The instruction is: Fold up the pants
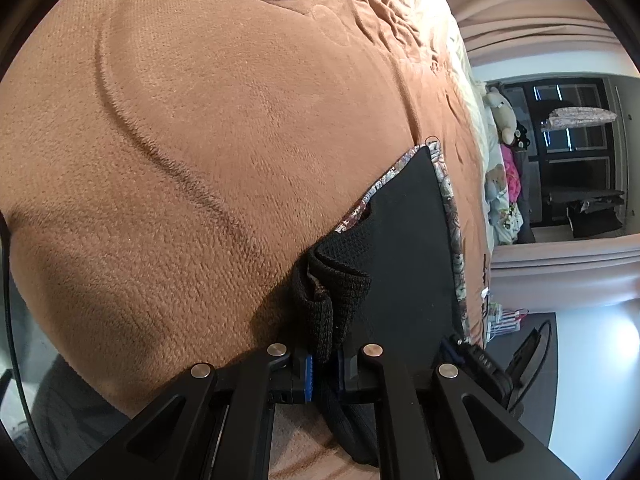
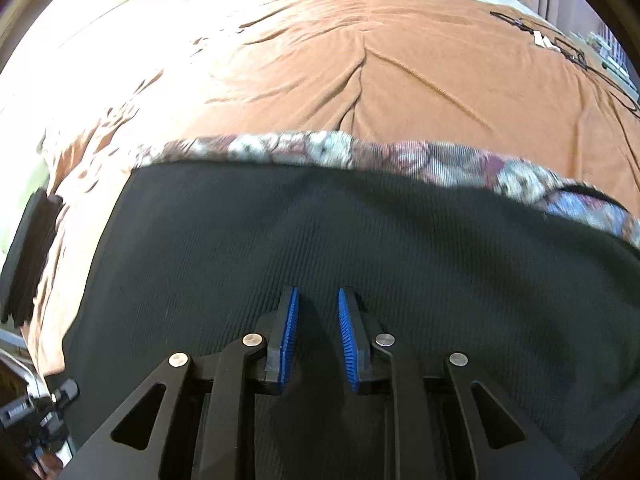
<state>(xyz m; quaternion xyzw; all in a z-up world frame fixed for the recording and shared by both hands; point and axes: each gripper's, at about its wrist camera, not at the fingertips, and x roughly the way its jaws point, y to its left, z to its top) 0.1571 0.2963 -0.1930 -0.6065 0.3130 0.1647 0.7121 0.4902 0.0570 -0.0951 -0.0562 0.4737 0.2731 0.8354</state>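
Note:
The pants [image 2: 360,240] are black ribbed knit with a floral patterned layer [image 2: 328,150] showing along the far edge. They lie on the brown blanket [image 2: 400,60]. My right gripper [image 2: 318,300] is open and empty, its blue pads [image 2: 289,332] just above the black cloth. In the left wrist view my left gripper [image 1: 324,364] is shut on a bunched black corner of the pants [image 1: 332,292]; the rest of the pants [image 1: 408,248] stretches away to the right.
The brown blanket [image 1: 200,140] covers the bed, with creases. Black cables [image 2: 580,56] lie at its far right. Stuffed toys [image 1: 502,120] and a dark window [image 1: 576,140] are beyond the bed edge. The other gripper [image 2: 28,256] shows at the left.

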